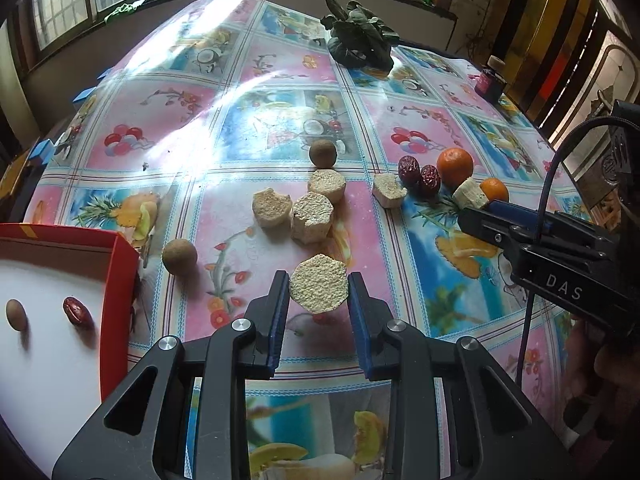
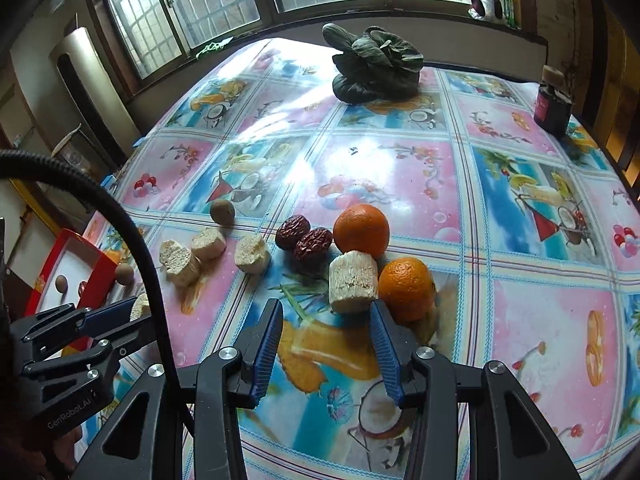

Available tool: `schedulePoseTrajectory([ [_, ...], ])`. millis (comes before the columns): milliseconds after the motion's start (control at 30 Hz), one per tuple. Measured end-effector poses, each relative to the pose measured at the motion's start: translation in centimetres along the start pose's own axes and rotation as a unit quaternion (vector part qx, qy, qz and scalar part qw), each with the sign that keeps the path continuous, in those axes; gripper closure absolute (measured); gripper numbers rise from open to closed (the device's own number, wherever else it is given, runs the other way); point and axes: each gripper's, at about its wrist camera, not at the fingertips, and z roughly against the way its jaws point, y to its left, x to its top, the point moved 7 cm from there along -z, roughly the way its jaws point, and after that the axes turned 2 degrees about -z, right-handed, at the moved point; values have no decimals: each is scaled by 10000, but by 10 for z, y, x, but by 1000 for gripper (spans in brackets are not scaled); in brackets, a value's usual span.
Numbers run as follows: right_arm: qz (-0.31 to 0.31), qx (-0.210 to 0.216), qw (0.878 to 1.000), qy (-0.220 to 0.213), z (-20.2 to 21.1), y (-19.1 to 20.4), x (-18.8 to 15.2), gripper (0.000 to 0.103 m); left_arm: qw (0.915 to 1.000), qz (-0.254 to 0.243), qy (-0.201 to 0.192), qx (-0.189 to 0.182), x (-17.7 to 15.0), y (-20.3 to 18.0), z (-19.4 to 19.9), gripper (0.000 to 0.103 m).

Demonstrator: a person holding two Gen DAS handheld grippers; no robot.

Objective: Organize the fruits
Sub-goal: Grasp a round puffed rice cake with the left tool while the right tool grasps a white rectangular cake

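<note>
The left gripper (image 1: pixel 319 294) held a pale, round, crumbly cake slice (image 1: pixel 318 289) clamped between its fingers above the counter (image 1: pixel 280 92); the red-walled, white-floored box (image 1: pixel 120 264) lay near left. Farther right, the right gripper (image 2: pixel 326 316) stood parted just before another pale chunk (image 2: pixel 353 282).

White capitals "DAS" stand on the black body of the right gripper (image 1: pixel 476 210), seen from the left wrist view. From the right wrist view, the black body of the left gripper (image 2: pixel 134 312) bears "GenRobot.AI" in pale letters. The dark jar (image 2: pixel 552 110) at the far edge of the worktop carries a red label, but its print is too small to read.
</note>
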Motion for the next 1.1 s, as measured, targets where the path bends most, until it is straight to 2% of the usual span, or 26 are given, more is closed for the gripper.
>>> schedulePoseTrajectory([
  [167, 68, -195, 9998, -45, -3, 0, 7, 60, 10000, 32, 37, -30, -2, 1, -1, 75],
  [300, 550, -577, 9968, -11, -8, 7, 12, 60, 10000, 65, 45, -35, -3, 3, -1, 75],
  [333, 652, -516, 9965, 97, -9, 10, 10, 60, 10000, 82, 43, -30, -3, 4, -1, 75],
  [433, 623, 325, 9968, 376, -6, 23, 0, 60, 9999, 141, 41, -11, -2, 9, -1, 75],
  [467, 621, 438, 9965, 355, -2, 25, -2, 60, 9999, 161, 45, -9, -2, 10, -1, 75],
  [667, 665, -216, 9975, 94, 3, 11, 2, 60, 9998, 167, 53, -17, -1, 10, -1, 75],
  [767, 597, -148, 9981, 25, 2, 11, 11, 60, 9998, 170, 50, -20, -2, 10, -1, 75],
  [833, 668, -248, 9975, 28, -3, 12, 16, 60, 9998, 166, 63, -19, -3, 10, -1, 75],
  [1000, 867, -201, 9956, 299, -9, 21, 10, 60, 9998, 192, 98, -7, -3, 12, -4, 75],
  [1100, 594, -188, 9974, 362, -14, 12, 9, 61, 9997, 208, 103, -23, -3, 13, -4, 75],
])
